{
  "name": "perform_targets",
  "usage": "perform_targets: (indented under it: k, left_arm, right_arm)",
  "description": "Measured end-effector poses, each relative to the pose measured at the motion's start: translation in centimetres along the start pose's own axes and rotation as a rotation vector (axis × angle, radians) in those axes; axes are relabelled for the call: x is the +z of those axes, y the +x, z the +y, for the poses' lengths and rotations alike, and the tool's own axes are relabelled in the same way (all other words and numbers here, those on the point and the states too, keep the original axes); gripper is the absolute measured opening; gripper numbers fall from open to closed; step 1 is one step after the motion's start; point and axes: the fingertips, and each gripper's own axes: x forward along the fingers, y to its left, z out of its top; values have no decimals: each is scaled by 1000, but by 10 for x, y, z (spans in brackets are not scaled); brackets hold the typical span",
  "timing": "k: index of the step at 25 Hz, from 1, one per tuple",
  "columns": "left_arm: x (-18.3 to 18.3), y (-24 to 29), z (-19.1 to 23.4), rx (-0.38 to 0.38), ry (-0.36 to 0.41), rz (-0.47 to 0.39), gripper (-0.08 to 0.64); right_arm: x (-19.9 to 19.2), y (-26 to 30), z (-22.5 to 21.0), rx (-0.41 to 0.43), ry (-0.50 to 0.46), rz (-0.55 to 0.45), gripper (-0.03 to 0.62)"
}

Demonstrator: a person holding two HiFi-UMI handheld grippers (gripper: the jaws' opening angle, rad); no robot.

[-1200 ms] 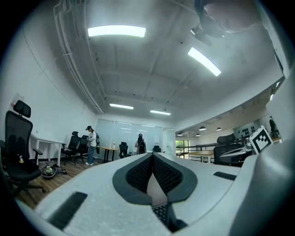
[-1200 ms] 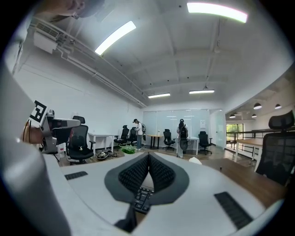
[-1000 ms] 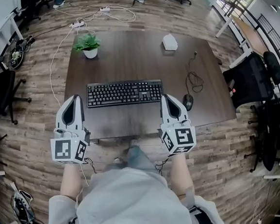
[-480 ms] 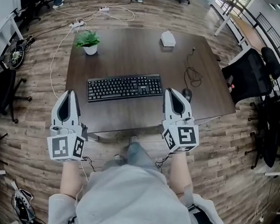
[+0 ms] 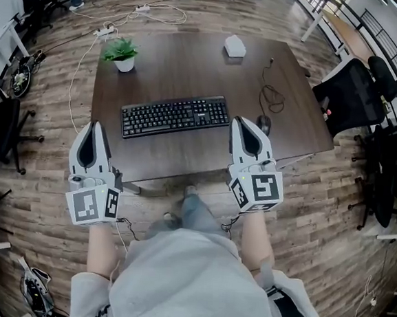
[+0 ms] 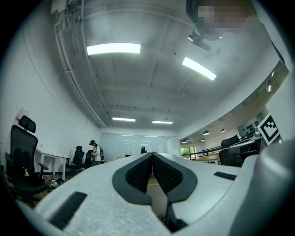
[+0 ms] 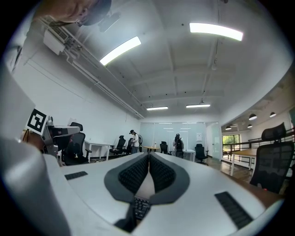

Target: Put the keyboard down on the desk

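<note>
Flat on the dark wooden desk (image 5: 192, 71) lies the black rectangular keyboard (image 5: 175, 116); left gripper (image 5: 95, 127) and right gripper (image 5: 242, 122), pressed together and empty, should retreat without nudging it

Dark desk (image 5: 192, 71), keyboard (image 5: 174, 116), mouse (image 5: 264, 123), plant (image 5: 121, 52)

open office: desks (image 5: 192, 71), swivel chairs (image 5: 349, 98)

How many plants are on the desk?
1. The small green plant in a white pot stands near the far left corner of the dark brown wooden desk. None looks hidden.
</note>
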Motion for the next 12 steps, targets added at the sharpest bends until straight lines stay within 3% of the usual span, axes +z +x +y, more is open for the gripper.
perform_targets:
  k: [6,12]
  left_arm:
    - [-3,2,0,-21,-33,-3,11]
    - [-6,7,-5,-44,5,9,11]
  right_arm:
    - [-1,3,4,0,-1,0,14]
    - [0,7,1,1,9,-7,14]
